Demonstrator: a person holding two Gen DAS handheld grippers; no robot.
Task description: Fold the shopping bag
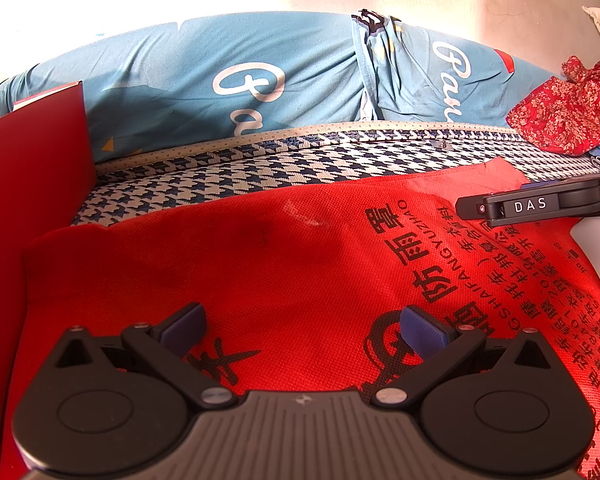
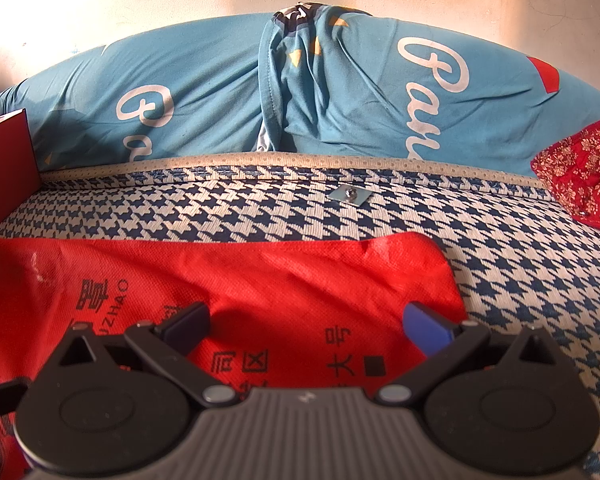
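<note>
Red non-woven fabric identifies the shopping bag [image 1: 300, 264], which lies flat on a blue-and-white houndstooth mat [image 2: 260, 212], printed side up with black characters showing. In the right wrist view its far edge runs roughly level and ends in a rounded corner near the right finger; light creases remain in the panel. The left gripper [image 1: 302, 330] sits low over the bag's middle, jaws spread wide, holding nothing. The right gripper [image 2: 306, 330] is over the bag's right end, jaws likewise wide apart and empty. Judgement: both tools are positioned above the cloth to take hold of an edge or corner, so no fold looks under way yet. A red box [image 1: 32, 168] stands at the bag's left end, close enough to hamper a leftward fold. Behind the mat lies blue bedding [image 2: 220, 92] with white script; a red floral cloth [image 2: 580, 172] rests at far right. A small metal piece [image 2: 350, 196] lies on the mat beyond the bag.
</note>
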